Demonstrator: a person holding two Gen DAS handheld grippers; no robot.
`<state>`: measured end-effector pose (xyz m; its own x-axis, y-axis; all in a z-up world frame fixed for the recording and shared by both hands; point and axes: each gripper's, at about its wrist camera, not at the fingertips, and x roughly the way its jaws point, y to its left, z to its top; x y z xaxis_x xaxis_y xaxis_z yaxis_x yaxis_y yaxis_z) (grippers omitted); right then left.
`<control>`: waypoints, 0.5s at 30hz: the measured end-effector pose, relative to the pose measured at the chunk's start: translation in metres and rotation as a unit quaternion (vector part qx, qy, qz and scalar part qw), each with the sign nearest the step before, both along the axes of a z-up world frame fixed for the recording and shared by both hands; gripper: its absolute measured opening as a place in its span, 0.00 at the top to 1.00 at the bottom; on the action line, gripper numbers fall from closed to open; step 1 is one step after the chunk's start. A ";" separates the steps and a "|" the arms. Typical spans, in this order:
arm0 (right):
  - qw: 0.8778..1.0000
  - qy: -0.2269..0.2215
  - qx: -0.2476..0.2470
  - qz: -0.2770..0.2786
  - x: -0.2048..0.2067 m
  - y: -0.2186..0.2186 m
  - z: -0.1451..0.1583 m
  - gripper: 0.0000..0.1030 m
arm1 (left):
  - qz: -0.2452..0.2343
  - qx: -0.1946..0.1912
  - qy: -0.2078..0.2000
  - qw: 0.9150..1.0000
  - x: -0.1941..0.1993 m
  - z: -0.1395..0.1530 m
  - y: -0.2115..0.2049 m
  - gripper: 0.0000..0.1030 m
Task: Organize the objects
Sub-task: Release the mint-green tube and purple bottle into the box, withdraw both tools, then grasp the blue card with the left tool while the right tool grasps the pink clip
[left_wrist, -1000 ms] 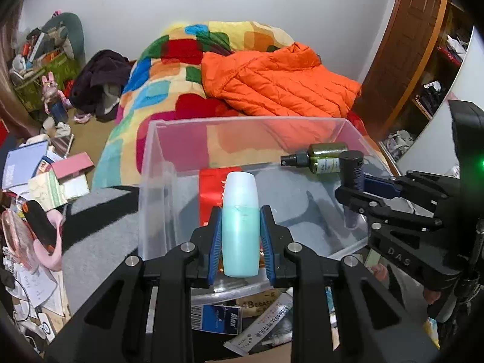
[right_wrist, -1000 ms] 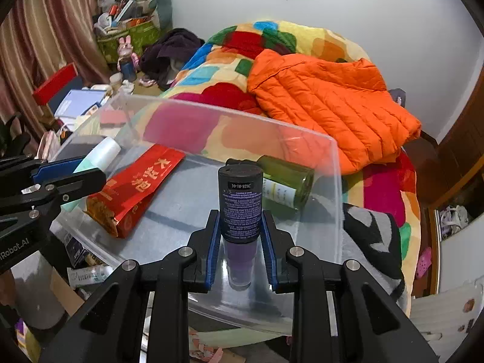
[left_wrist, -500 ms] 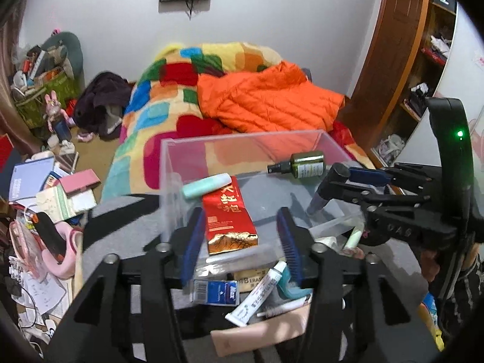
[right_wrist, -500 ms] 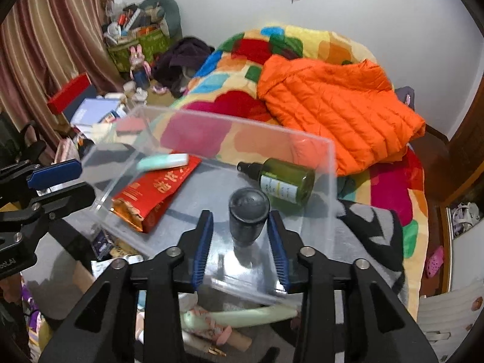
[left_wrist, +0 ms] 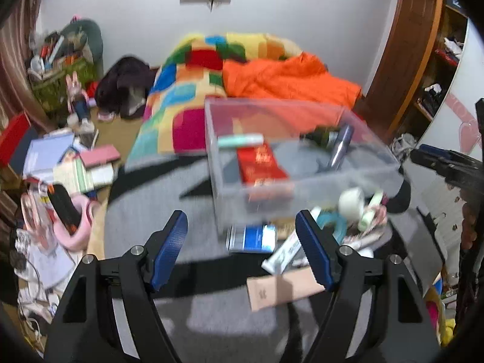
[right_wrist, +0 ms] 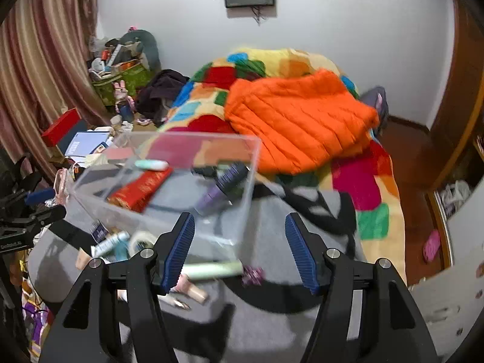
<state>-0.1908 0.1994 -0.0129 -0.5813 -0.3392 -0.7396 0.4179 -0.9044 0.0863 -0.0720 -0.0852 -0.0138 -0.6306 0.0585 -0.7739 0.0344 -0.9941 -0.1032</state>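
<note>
A clear plastic bin (left_wrist: 375, 178) (right_wrist: 99, 208) stands on a grey blanket. Inside lie a mint tube (left_wrist: 240, 140) (right_wrist: 151, 165), a red packet (left_wrist: 260, 163) (right_wrist: 140, 186), a dark green spray bottle (left_wrist: 322, 136) and a purple bottle with a dark cap (left_wrist: 340, 146) (right_wrist: 217, 187). My left gripper (left_wrist: 242, 248) hangs back from the bin, jaws opening, nothing between them. The jaws of my right gripper (right_wrist: 239, 245) are opening too, with nothing held, just in front of the bin's near corner. Loose tubes and a tape roll (left_wrist: 351, 201) lie before the bin.
A blue box (left_wrist: 252, 237), a white tube (left_wrist: 284, 254) and a pale green tube (right_wrist: 211, 269) lie on the blanket by the bin. An orange jacket (right_wrist: 296, 124) lies on a patchwork quilt behind. Books and clutter (left_wrist: 72, 166) cover the floor at the left.
Both grippers let go: the mint tube and the purple bottle now lie in the bin. Both grippers opened and drew back from the bin toward the camera side.
</note>
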 end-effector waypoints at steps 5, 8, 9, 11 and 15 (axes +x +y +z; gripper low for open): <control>0.999 -0.046 0.002 -0.012 0.000 0.015 -0.036 0.43 | -0.003 0.014 -0.040 0.999 -0.001 -0.029 0.001 0.29; 0.997 -0.072 0.014 -0.006 0.000 0.015 -0.060 0.43 | -0.005 0.023 -0.059 0.998 -0.005 -0.042 0.001 0.26; 0.997 -0.076 0.020 -0.003 0.000 0.014 -0.066 0.43 | -0.003 0.023 -0.065 0.998 -0.007 -0.046 0.000 0.26; 0.996 -0.079 0.027 -0.001 0.000 0.011 -0.074 0.43 | 0.001 0.024 -0.076 0.997 -0.012 -0.052 -0.001 0.26; 0.996 -0.081 0.034 0.005 -0.005 0.005 -0.082 0.43 | 0.000 0.033 -0.086 0.996 -0.022 -0.059 0.000 0.26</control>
